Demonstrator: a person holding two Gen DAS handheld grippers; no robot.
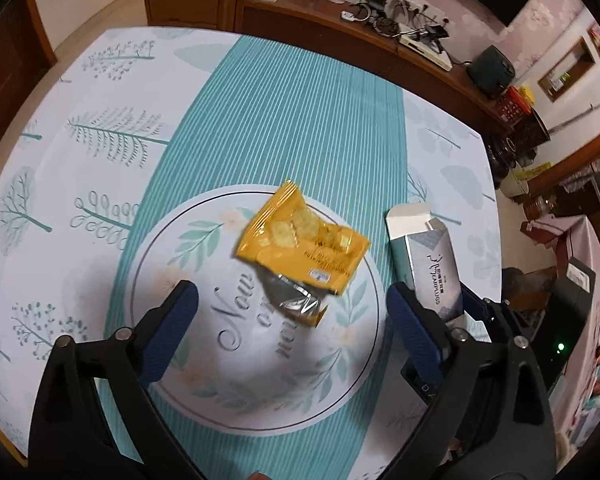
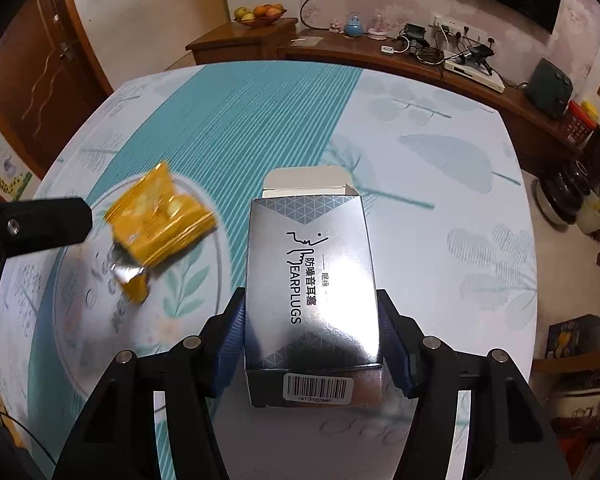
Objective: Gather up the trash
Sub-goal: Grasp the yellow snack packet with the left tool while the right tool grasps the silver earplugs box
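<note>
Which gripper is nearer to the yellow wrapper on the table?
Left. The open left gripper hovers just short of the yellow wrapper, which lies ahead between its fingers. The right gripper is off to the wrapper's right, shut on the earplugs box.

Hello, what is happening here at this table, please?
A person is collecting trash with two handheld grippers. The right gripper is shut on an opened silver earplugs box, holding it above the table. The left gripper is open, with nothing between its fingers, just in front of a torn yellow snack wrapper. The wrapper looks blurred, so whether it is lying on the table or moving is unclear. No trash bin is in view.
</note>
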